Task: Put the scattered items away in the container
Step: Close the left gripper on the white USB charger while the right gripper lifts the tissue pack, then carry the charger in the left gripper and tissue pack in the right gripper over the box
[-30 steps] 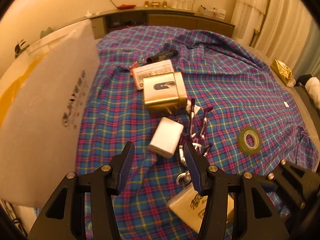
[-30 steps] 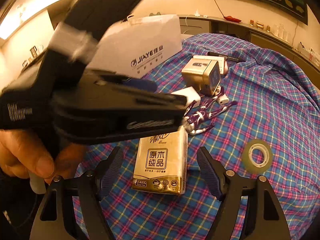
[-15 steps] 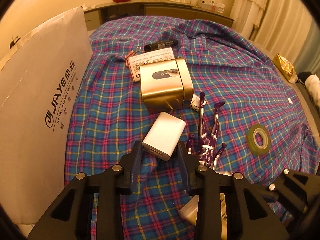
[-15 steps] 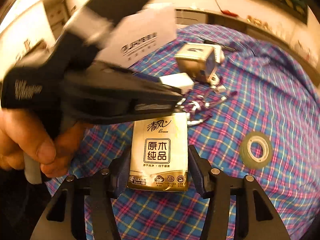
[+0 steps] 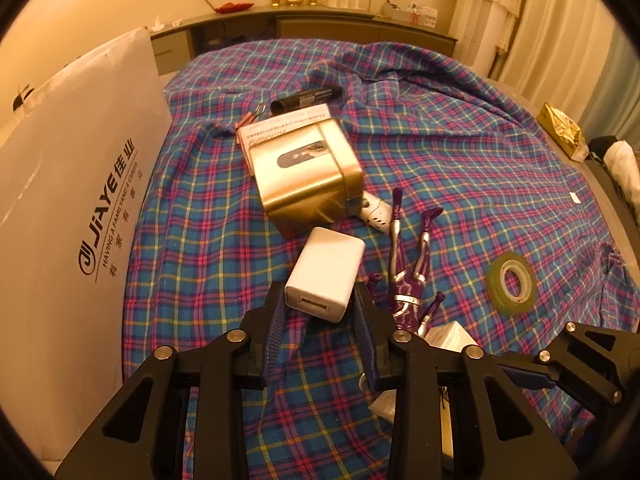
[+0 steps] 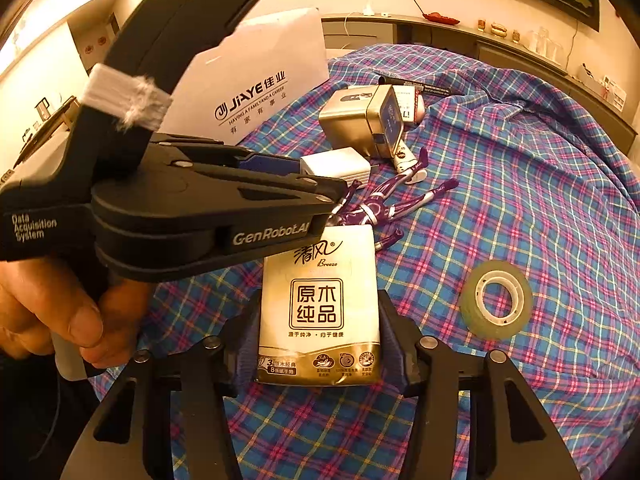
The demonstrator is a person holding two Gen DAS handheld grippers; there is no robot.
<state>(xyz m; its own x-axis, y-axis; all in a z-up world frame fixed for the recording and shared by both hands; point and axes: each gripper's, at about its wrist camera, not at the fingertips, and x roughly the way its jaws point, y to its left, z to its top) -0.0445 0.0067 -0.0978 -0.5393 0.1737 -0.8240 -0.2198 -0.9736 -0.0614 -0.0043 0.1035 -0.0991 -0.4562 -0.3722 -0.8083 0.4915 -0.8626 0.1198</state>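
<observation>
Charger (image 5: 326,274) and tissue pack (image 6: 319,312): dual pick-up.
Left gripper (image 5: 320,320) jaws closing on charger; right gripper (image 6: 320,342) clamps tissue pack; next, lift to box (image 5: 72,216).

The left wrist view looks forward and steeply down along its own fingers (image 5: 284,320), close above the plaid cloth (image 5: 460,184), with the box (image 5: 72,216) at its left edge; the right wrist view sits likewise low and near, facing the same way from further right, the left gripper (image 6: 320,196) crossing its left half; both share the charger (image 5: 326,274) (image 6: 336,166), gold tin (image 5: 308,182) (image 6: 360,120), figure (image 5: 408,284) (image 6: 384,204), tape (image 5: 512,284) (image 6: 496,300) and far counter (image 5: 320,12).
</observation>
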